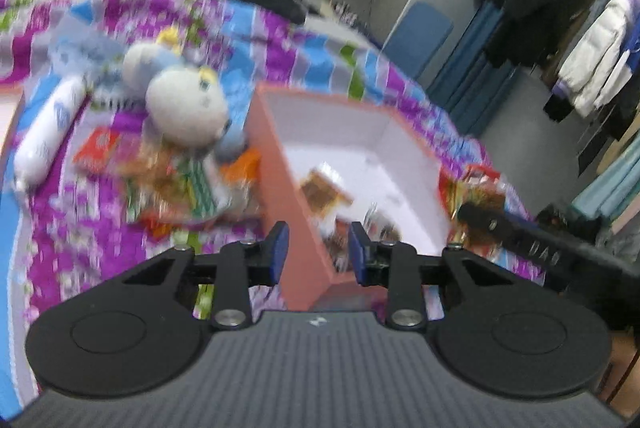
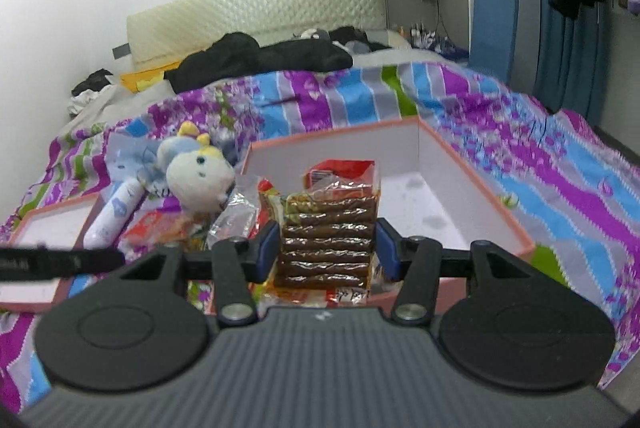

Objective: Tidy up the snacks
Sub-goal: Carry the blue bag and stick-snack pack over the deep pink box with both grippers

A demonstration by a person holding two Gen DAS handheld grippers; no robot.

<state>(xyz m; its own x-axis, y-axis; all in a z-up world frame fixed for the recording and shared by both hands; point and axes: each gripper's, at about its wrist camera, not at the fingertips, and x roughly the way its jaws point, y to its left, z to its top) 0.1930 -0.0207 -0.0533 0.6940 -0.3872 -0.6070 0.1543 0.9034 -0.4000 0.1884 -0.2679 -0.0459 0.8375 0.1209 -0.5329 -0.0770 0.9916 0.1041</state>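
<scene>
Between the right tongs [image 2: 327, 248] a clear snack pack [image 2: 329, 228] is being clamped at its edges, short of the pink box [image 2: 472, 168]. It is looking slippery and may be sliding out onto the bed [image 2: 520, 132]. Left tongs [image 1: 319, 253] are hanging released and empty over the box wall.

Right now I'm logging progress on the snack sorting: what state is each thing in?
Pink box: open, lid off, a few snacks inside.
Box lid: lying inside-up on the bed.
Right gripper: shut on the snack pack, held near the box.
Left gripper: open, holding nothing, over the box's near corner.
Loose snack pile: on the bedspread, outside the box.
Plush toy: lying beside the pile.
</scene>
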